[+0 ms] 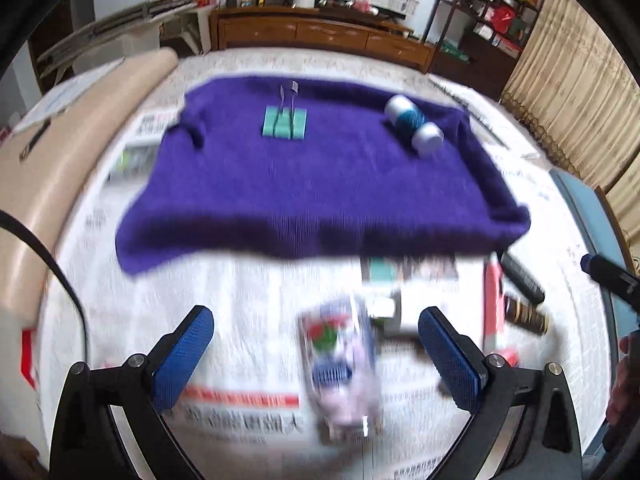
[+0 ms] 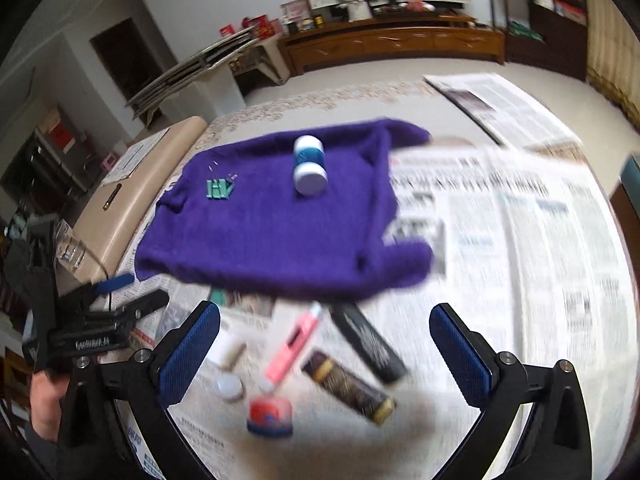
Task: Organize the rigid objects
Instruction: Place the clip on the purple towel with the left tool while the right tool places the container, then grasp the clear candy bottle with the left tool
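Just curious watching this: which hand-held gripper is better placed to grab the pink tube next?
Probably the right hand-held gripper: the pink tube lies between its open fingers, on the newspaper.

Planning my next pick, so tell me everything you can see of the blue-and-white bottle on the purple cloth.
The bottle is a short cylinder, looks like plastic, with a teal-blue middle band and white ends. It lies on its side on the purple cloth, toward the far right part, apart from the green clips. Only the cloth touches it; neither gripper is near. Any label is too blurred to read.
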Demonstrator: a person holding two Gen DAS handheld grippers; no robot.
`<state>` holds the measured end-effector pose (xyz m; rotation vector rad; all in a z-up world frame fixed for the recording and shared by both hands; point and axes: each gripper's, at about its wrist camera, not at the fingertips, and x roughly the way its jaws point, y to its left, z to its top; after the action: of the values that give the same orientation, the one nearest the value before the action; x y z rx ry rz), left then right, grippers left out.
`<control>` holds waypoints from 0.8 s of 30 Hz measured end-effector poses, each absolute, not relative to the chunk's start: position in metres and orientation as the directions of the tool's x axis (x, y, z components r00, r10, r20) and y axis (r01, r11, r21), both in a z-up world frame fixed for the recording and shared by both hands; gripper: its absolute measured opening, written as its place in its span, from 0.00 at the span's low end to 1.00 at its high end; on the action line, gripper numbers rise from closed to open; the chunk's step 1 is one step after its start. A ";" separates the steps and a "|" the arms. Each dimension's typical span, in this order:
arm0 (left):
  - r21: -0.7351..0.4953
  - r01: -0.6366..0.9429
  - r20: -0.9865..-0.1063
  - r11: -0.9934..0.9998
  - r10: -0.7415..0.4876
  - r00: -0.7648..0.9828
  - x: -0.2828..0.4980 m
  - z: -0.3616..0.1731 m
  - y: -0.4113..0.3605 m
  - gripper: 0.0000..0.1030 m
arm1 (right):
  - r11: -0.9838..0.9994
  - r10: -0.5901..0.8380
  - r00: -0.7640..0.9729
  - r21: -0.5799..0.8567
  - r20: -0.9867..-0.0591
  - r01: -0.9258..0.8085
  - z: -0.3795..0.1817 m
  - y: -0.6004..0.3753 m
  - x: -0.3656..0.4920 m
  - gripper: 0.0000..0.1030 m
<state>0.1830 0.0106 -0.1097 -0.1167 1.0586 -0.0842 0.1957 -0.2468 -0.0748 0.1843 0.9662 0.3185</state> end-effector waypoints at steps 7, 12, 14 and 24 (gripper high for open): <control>-0.043 0.000 -0.886 0.999 -0.038 0.461 0.171 -0.137 -0.001 0.99 | 0.949 0.307 0.550 0.290 -0.776 -0.121 -0.093 -0.265 0.180 1.00; 0.006 -0.002 -0.858 1.000 0.006 0.513 0.167 -0.138 -0.007 0.98 | 0.941 0.326 0.548 0.318 -0.770 -0.113 -0.095 -0.272 0.179 1.00; 0.002 0.003 -0.848 1.000 0.000 0.530 0.165 -0.138 -0.008 0.94 | 0.938 0.335 0.551 0.324 -0.764 -0.121 -0.095 -0.273 0.177 1.00; -0.012 0.038 -0.814 0.999 -0.032 0.579 0.162 -0.129 -0.020 0.39 | 0.948 0.307 0.539 0.302 -0.784 -0.101 -0.096 -0.293 0.172 1.00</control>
<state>0.1618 -0.0200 -0.1293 0.0068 0.9519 -0.0411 0.1718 -0.2934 -0.0962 0.2314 0.9731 0.2452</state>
